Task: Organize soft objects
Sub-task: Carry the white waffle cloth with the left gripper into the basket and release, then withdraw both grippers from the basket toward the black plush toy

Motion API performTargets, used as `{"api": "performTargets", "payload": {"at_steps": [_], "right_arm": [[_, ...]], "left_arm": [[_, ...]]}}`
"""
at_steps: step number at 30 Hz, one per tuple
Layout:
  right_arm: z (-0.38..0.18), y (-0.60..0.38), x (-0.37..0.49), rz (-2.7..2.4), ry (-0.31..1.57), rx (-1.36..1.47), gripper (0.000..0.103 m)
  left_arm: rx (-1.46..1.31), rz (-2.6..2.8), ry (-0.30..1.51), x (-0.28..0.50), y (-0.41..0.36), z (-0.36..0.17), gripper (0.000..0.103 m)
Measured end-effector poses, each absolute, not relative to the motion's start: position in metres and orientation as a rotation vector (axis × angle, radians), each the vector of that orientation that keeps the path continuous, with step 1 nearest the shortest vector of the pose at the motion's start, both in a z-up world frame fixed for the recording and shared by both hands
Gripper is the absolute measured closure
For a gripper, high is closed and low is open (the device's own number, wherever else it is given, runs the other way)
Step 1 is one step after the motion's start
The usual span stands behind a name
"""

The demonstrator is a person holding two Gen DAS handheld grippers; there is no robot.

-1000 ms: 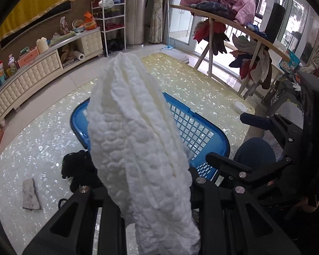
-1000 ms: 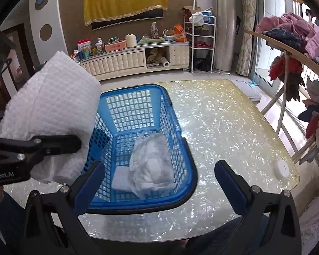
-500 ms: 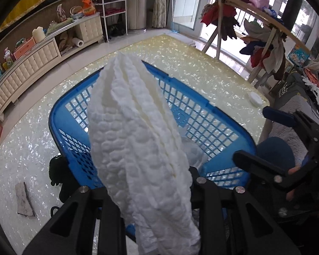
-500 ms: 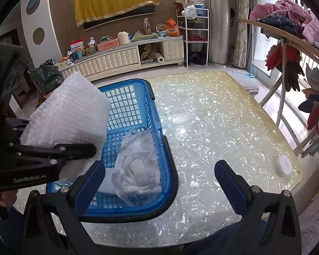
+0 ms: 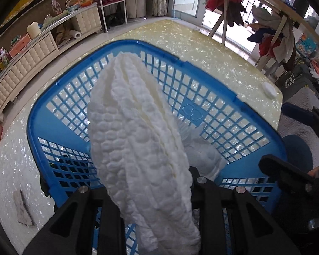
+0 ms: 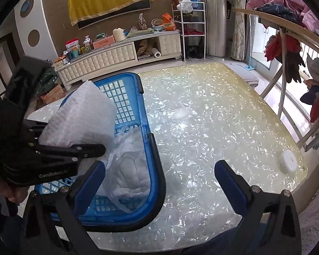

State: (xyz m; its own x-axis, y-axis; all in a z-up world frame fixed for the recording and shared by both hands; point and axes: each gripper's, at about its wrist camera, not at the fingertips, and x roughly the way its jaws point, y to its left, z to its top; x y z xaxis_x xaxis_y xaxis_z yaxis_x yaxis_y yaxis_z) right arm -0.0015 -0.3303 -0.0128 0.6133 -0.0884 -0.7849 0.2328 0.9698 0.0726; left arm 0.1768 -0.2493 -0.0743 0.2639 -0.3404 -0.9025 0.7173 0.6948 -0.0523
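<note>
A folded white quilted cloth (image 5: 138, 140) stands upright between the fingers of my left gripper (image 5: 142, 191), which is shut on its lower part. It hangs over the inside of the blue mesh basket (image 5: 202, 63) on the pearly table. On the basket floor lies a white bundle in clear plastic (image 5: 204, 155). In the right wrist view the cloth (image 6: 80, 116) and left gripper (image 6: 74, 148) are above the basket's left half, with the bundle (image 6: 129, 170) below them. My right gripper (image 6: 159, 165) is open with nothing between its blue pads, near the basket's near right rim (image 6: 157, 170).
A round white puck (image 6: 288, 161) lies near the table's right corner. A grey rag (image 5: 23, 210) and a dark item (image 5: 43, 182) sit on the table left of the basket. A clothes rack (image 6: 287, 31) stands beyond the right edge, a long sideboard (image 6: 117, 57) behind.
My left gripper has carried the cloth from beside the basket to over its inside and come lower. The right gripper has hardly moved.
</note>
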Motion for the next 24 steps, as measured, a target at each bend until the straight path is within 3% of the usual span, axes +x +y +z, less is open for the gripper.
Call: {"api": "performTargets", "payload": {"at_steps": [8, 16, 17, 20, 24], "right_arm": [[-0.015, -0.332, -0.001, -0.183, 0.908, 0.185, 0.000], [-0.014, -0.335, -0.001, -0.186, 0.918, 0.187, 0.000], [-0.014, -0.335, -0.002, -0.186, 0.918, 0.187, 0.000], [-0.011, -0.334, -0.003, -0.185, 0.915, 0.183, 0.000], [-0.008, -0.331, -0.004, -0.185, 0.907, 0.178, 0.000]], "left_arm": [[0.410, -0.723, 1.090, 0.179, -0.248, -0.073, 0.069], [0.433, -0.764, 1.097, 0.177, -0.247, -0.071, 0.047], [0.434, -0.767, 1.095, 0.176, -0.247, -0.071, 0.044], [0.434, -0.750, 1.078, 0.174, -0.245, -0.068, 0.011], [0.406, -0.740, 1.051, 0.173, -0.235, -0.060, 0.010]]}}
